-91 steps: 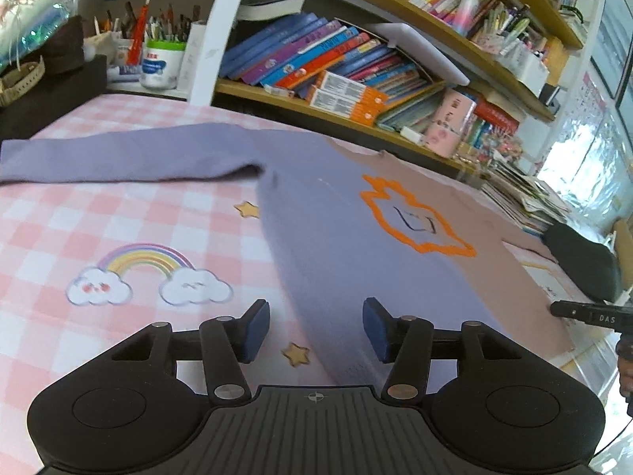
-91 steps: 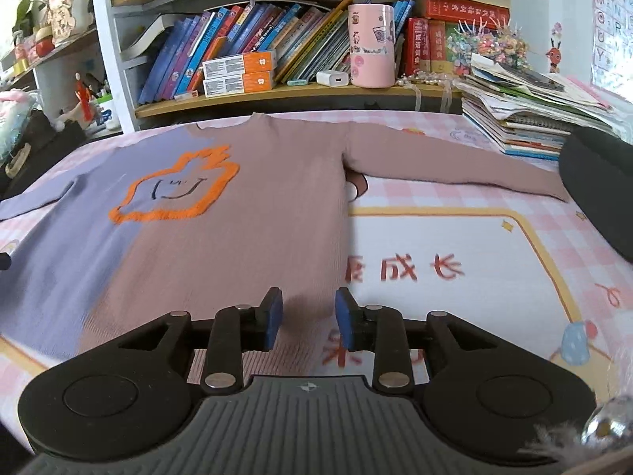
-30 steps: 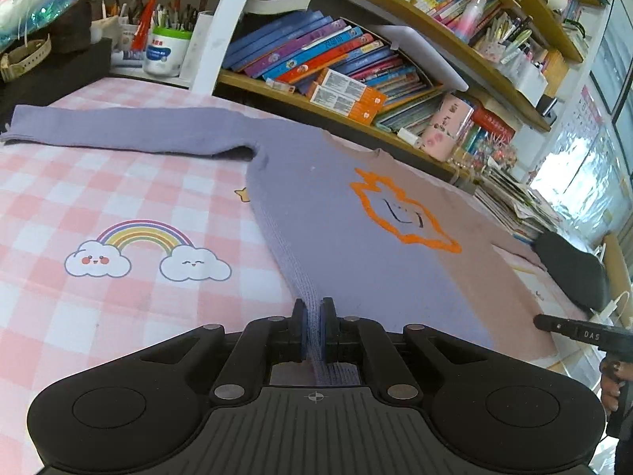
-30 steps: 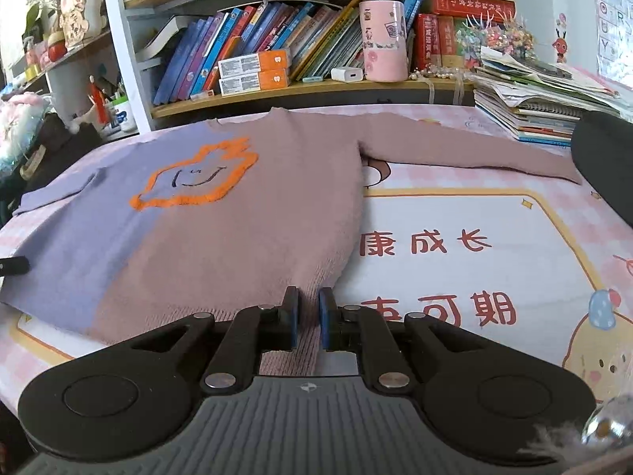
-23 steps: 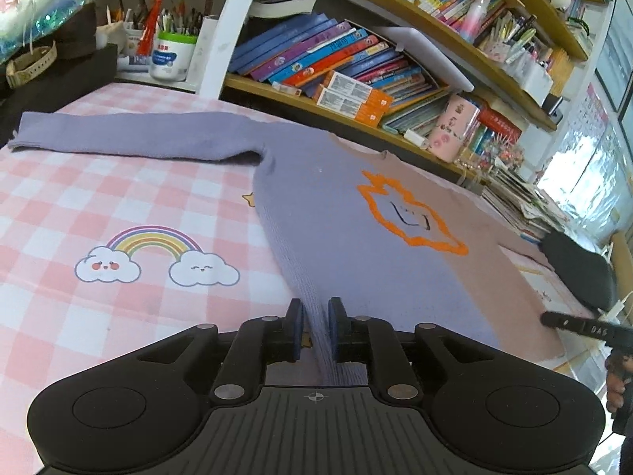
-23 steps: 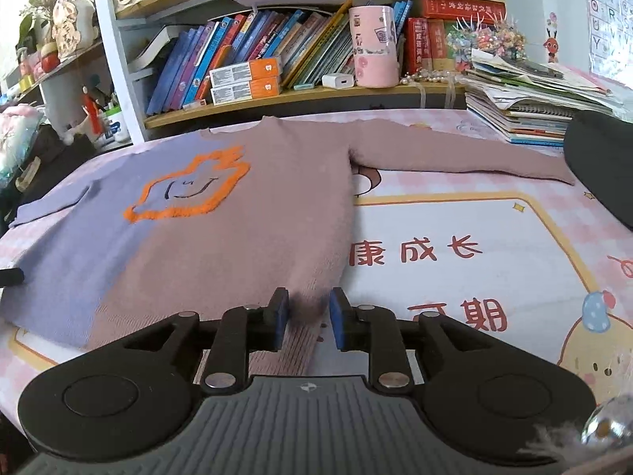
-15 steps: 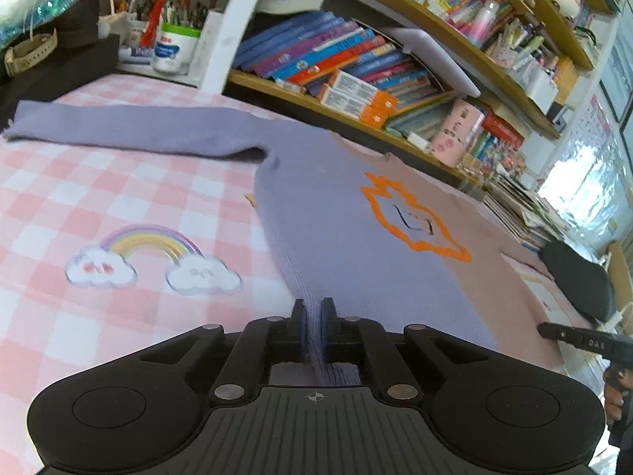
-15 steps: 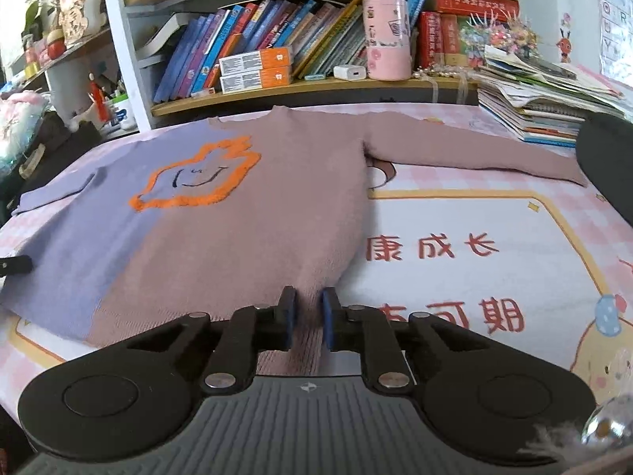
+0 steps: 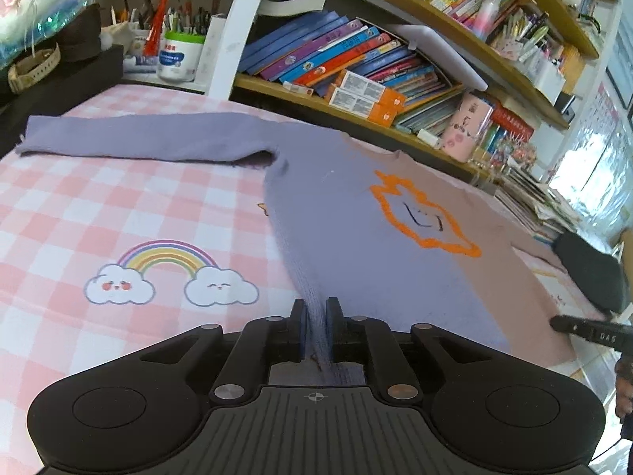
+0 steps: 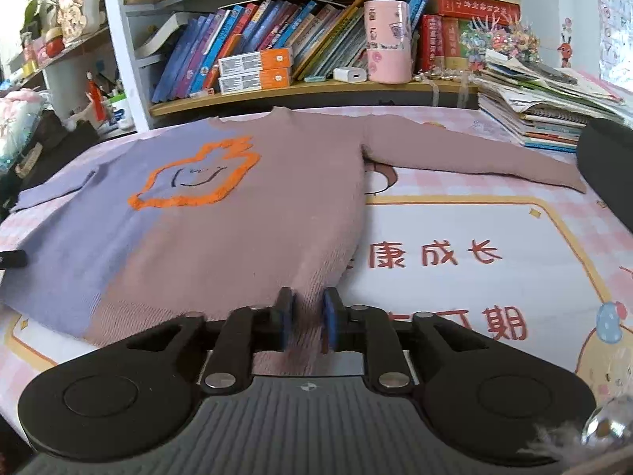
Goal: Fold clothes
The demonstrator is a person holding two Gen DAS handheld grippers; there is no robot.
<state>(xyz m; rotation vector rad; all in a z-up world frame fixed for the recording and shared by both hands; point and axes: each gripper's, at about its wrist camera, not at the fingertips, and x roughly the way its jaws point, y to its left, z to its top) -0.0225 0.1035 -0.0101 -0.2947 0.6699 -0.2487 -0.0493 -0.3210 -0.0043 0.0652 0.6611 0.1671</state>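
Observation:
A knitted sweater (image 9: 356, 217), purple on one half and dusty pink on the other with an orange outline figure, lies flat on the pink checked table cover (image 9: 118, 213), sleeves spread out. My left gripper (image 9: 315, 312) is at the purple bottom corner. A ridge of hem fills the narrow gap between its pads, and its jaws are opening. My right gripper (image 10: 306, 308) is at the pink bottom corner of the sweater (image 10: 237, 229). Its jaws are opening too, wider apart, with the hem bunched loosely between them.
Bookshelves (image 10: 316, 59) run along the far edge, with a pink cup (image 10: 385, 39). A stack of notebooks (image 10: 554, 111) and a black object (image 10: 609, 166) lie beyond the pink sleeve (image 10: 467, 158). A pen cup (image 9: 180, 57) and dark bag (image 9: 59, 75) sit past the purple sleeve (image 9: 138, 138).
Both grippers went from wide open to pinching the hem corners. Since half a second ago both pairs of jaws have parted a little, the right more. The sweater has stayed flat.

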